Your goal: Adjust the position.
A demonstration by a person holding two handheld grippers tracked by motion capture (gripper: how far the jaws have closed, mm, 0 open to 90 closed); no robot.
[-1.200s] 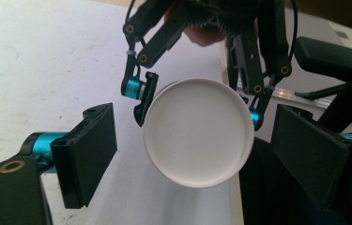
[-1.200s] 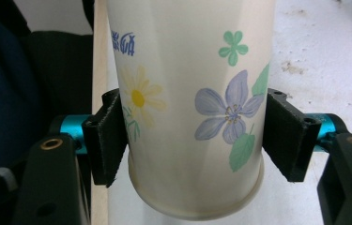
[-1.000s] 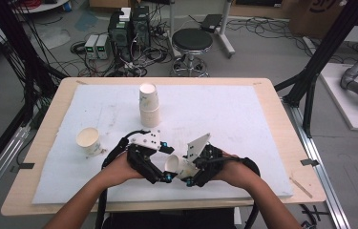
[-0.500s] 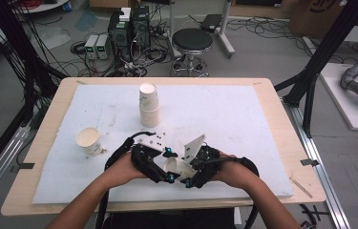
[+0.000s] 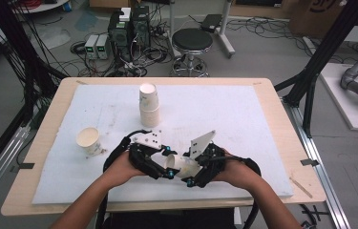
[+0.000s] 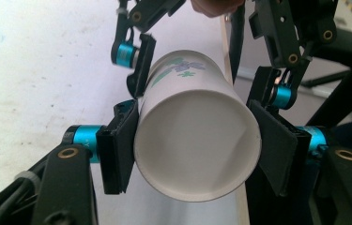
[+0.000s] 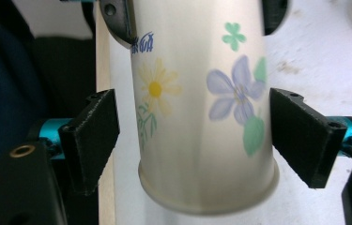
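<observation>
Flowered paper cup (image 5: 182,165) lying on its side above the near middle of the white mat (image 5: 243,119), between two grippers and in front of the stack of cups (image 5: 149,105). Open mouth turned toward the left gripper (image 5: 167,164), base toward the right gripper (image 5: 192,172). In the left gripper view, cup (image 6: 197,140) pinched near the rim, one black pad (image 6: 119,145) flat against each side of the wall, jaws just closed onto it. In the right gripper view, cup (image 7: 202,108) between the right gripper's (image 7: 195,140) pads (image 7: 300,140), a gap on both sides, jaws just spread apart and touching nothing; painted daisy and violet blossoms facing the lens. Left hand (image 5: 119,167) and right hand (image 5: 236,171) wrapped around the gripper bodies, forearms coming in from the near edge of the table (image 5: 281,105).

Behind the cup, the stack standing upside down near the mat's middle. Left of that stack and nearer, a single cup (image 5: 89,141) upright, mouth open upward, well apart from the held one. Beyond the table's far edge behind the stack, a round black stool (image 5: 192,43) and grey boxes with tangled cables (image 5: 119,38) on the floor.
</observation>
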